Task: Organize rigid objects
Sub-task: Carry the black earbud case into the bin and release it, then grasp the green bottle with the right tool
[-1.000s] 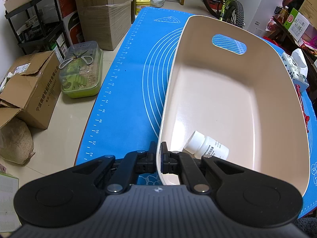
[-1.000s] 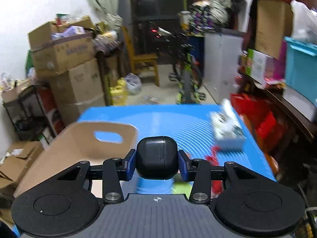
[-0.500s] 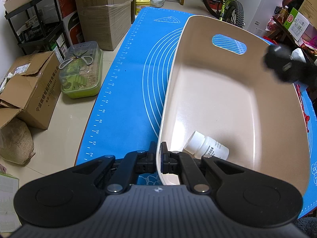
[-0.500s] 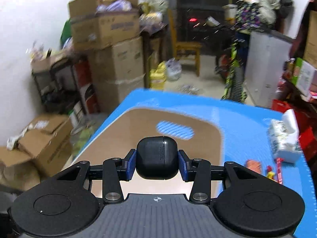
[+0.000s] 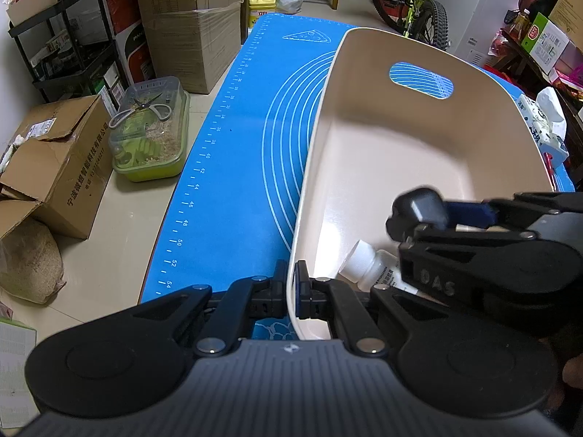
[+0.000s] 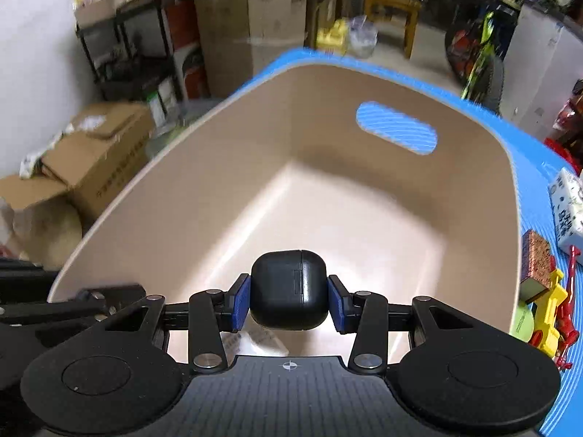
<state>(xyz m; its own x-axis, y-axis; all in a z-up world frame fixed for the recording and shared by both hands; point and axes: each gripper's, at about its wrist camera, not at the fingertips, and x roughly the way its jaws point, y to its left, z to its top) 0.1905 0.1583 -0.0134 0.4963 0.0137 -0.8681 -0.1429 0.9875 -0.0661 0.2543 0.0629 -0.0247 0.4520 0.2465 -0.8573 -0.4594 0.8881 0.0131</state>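
Observation:
A beige plastic basket [image 5: 419,138] with a handle slot stands on a blue mat [image 5: 240,153]. My left gripper [image 5: 291,291] is shut on the basket's near rim. A white pill bottle [image 5: 368,266] lies on its side inside, at the near end. My right gripper [image 6: 289,300] is shut on a black earbud case [image 6: 289,289] and holds it above the basket's near end [image 6: 328,200]; it also shows in the left wrist view, with the case [image 5: 419,211] just above the bottle.
On the mat to the right of the basket lie a tissue pack [image 6: 568,207], a brown block [image 6: 537,258] and yellow and red toys [image 6: 554,313]. Cardboard boxes [image 5: 54,160], a clear green container [image 5: 149,138] and a bicycle [image 5: 411,3] stand on the floor around.
My right gripper has carried the earbud case from beside the basket to over its near end and lower, close above the bottle. The left gripper and basket have not moved.

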